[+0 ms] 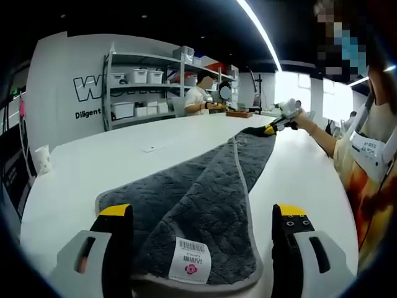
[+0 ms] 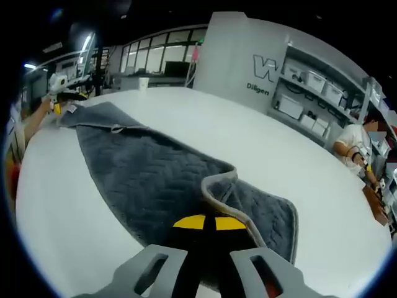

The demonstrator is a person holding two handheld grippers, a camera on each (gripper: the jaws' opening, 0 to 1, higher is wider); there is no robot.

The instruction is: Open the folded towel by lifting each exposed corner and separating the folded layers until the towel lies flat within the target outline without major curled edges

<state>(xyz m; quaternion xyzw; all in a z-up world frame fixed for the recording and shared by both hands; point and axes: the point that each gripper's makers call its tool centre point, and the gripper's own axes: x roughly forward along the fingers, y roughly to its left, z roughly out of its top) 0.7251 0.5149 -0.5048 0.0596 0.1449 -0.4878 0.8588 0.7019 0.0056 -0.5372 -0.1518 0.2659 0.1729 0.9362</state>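
Towel point(image 1: 205, 186) lies stretched long across the white table point(image 1: 124, 155), grey and quilted, one end with its tag point(image 1: 191, 261) between the left gripper point(image 1: 201, 233) jaws, which stand wide open at either side of it. In the right gripper view the right gripper point(image 2: 208, 222) has its yellow-tipped jaws pressed together on the towel edge at 6 o'clock, beside a raised curl of hem point(image 2: 217, 180) at 5 o'clock. Judged from this, the step is spreading: pull the two ends gently apart, keep the cloth low, and lay that curled hem down flat before releasing. No outline is visible.
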